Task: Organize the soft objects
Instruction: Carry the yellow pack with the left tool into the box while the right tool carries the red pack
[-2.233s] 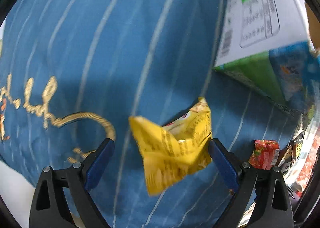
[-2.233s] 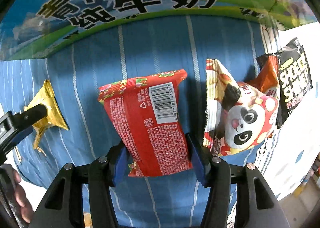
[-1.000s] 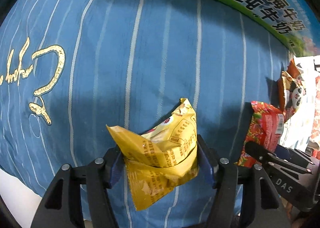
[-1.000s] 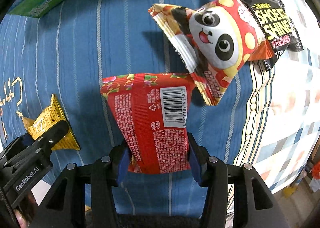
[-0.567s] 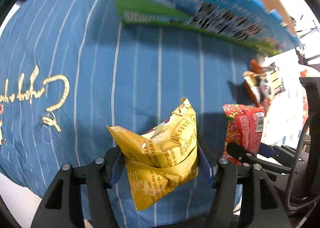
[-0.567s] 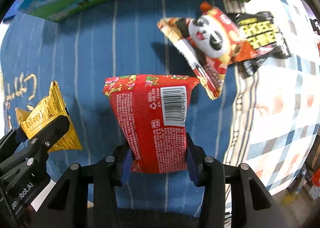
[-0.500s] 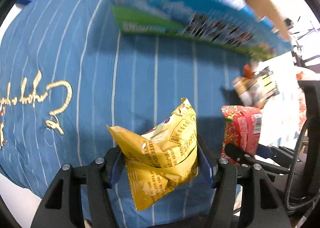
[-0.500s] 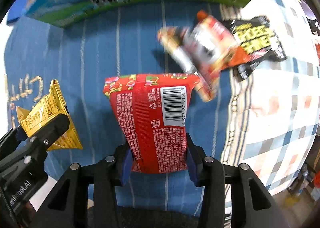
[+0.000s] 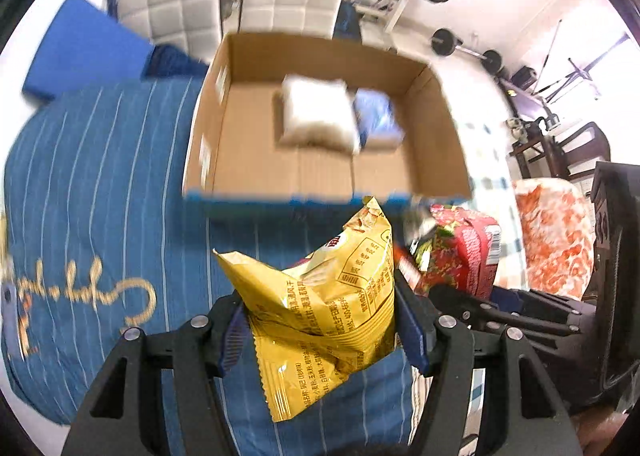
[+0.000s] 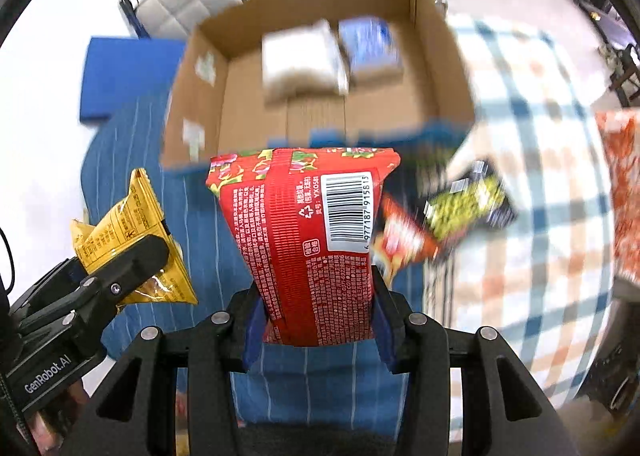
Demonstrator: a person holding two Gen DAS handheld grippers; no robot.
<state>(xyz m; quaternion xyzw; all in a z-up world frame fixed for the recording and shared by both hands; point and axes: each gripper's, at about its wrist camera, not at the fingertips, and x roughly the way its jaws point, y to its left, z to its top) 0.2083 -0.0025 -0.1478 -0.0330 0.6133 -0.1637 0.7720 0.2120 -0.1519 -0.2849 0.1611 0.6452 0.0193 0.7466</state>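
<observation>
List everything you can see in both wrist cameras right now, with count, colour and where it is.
yellow snack bag: 1, yellow, clamped in the left gripper
red snack bag: 1, red with a barcode, clamped in the right gripper
cardboard box: 1, brown, open, on the bed beyond both bags
white pack: 1, white, inside the box
blue pack: 1, blue, inside the box beside the white pack
black snack bag: 1, black and green, blurred, lying on the bedding
striped quilt: 1, blue with white stripes, under the box
left gripper: 1, black with blue pads
right gripper: 1, black with blue pads
</observation>
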